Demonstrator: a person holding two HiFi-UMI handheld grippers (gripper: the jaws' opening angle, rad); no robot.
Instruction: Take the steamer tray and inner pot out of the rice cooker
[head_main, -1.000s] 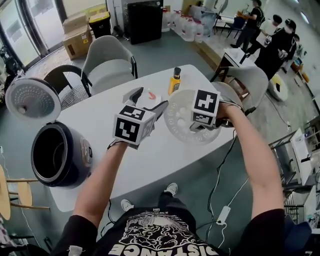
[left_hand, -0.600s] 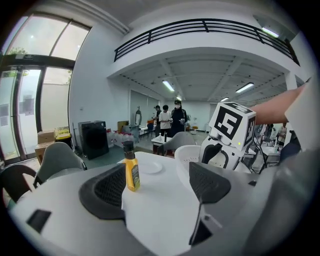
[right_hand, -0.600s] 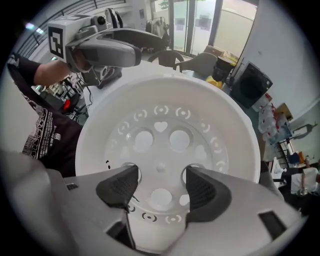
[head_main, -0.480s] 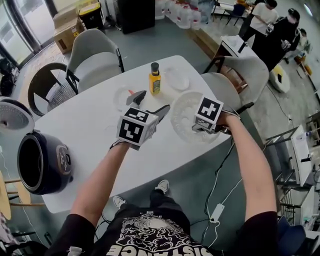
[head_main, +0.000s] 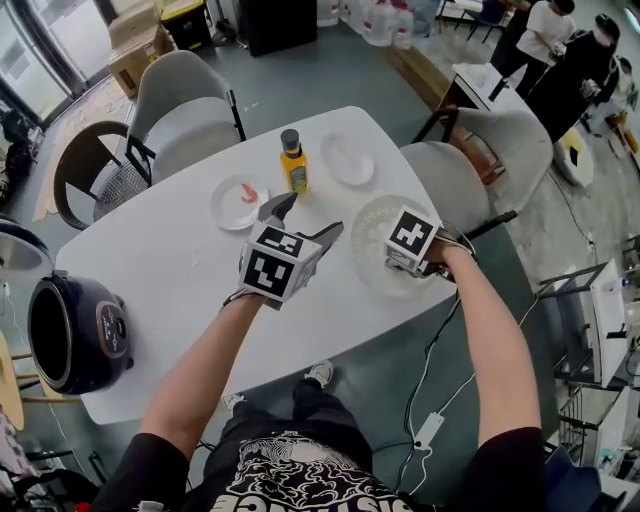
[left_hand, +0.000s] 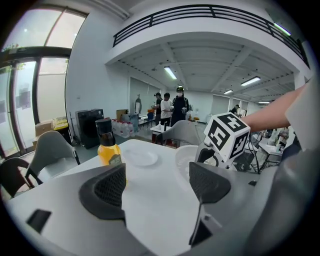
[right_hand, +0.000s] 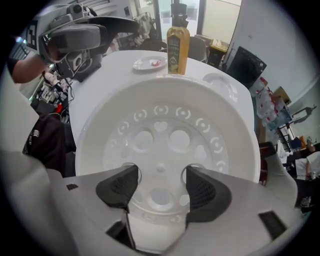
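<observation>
The white perforated steamer tray lies low over the table's right end. My right gripper points straight down into it, and its near rim runs between the jaws, which grip it. My left gripper hovers open and empty over the middle of the white table, pointing toward the bottle. The black rice cooker stands open at the table's left end, far from both grippers. Its inside is dark, so I cannot make out the inner pot.
An orange-yellow bottle stands at the table's far side between a small plate with a red bit and an empty plate. Grey chairs ring the table. People stand at the back right.
Both grippers have moved right and down, away from the rice cooker. The steamer tray travelled with the right gripper and now sits low at the table's right end.
</observation>
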